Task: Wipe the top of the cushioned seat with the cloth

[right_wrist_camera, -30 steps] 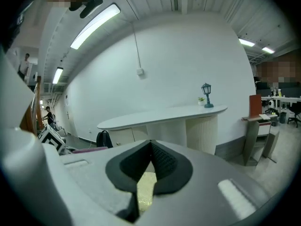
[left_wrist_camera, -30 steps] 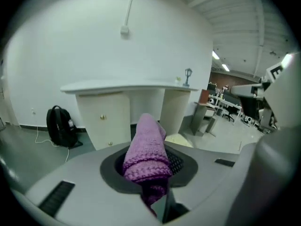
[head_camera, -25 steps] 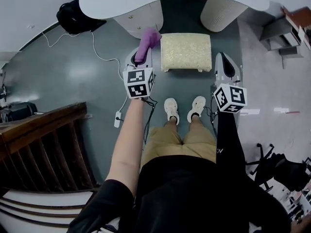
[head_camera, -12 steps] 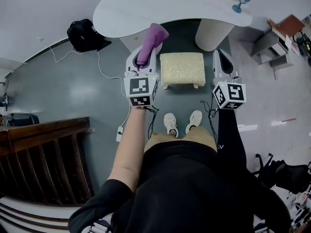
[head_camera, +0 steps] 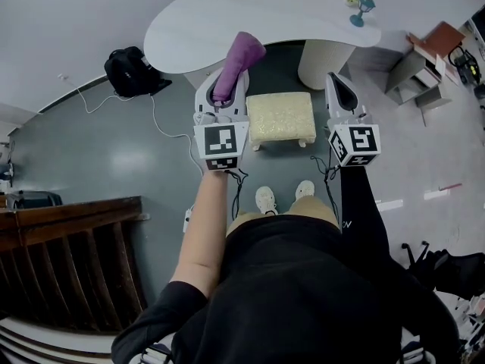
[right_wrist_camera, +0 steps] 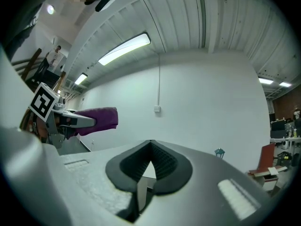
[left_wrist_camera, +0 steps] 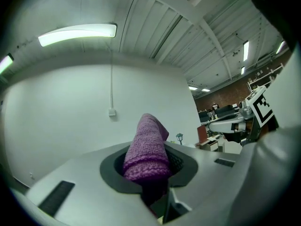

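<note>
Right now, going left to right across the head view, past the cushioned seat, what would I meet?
Black bag → left claw gripping the purple cloth → cushioned seat → right claw, shut and empty.

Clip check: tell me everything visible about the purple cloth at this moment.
The cloth is purple, with a knitted, towel-like weave, rolled or folded into a thick strip. The left tool is shut on its near end; the rest juts out past the tips. In the head view it shows left of the cushioned seat, not on it. Only the tool touches it.
</note>
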